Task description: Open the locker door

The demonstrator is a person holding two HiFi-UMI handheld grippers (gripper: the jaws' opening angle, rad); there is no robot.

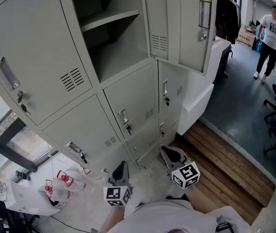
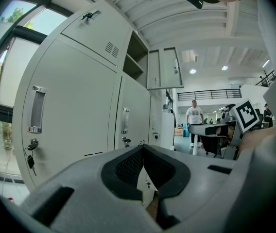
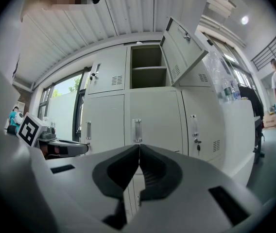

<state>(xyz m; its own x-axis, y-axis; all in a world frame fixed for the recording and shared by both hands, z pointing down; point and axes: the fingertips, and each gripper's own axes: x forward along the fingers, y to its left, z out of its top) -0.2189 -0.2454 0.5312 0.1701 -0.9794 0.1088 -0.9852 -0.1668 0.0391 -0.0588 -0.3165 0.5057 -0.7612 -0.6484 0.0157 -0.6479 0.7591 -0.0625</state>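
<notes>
**A:** Where is the locker door?

**B:** It's on the pale grey metal locker cabinet [image 1: 75, 125], top row, middle column. That grey hinged door [image 1: 195, 33] stands swung wide out to the right. The open compartment [image 1: 118, 52] behind it shows one shelf [image 1: 110, 19]. The other doors in view are closed, with keys [image 1: 22, 107] hanging from some locks.

**A:** And the grippers?

**B:** Both are held low in front of the bottom rows, apart from the cabinet. The left gripper [image 1: 121, 166] has its black-padded jaws meeting at the tips, with nothing between them. The right gripper [image 1: 169, 152], near it on the right, is pressed together too and carries nothing.

**A:** Anything else around?

**B:** A strip of brown wooden planks [image 1: 225, 159] runs along the cabinet's foot. A person in a white T-shirt [image 1: 270, 38] stands well off on the dark floor [image 1: 245, 101].
</notes>
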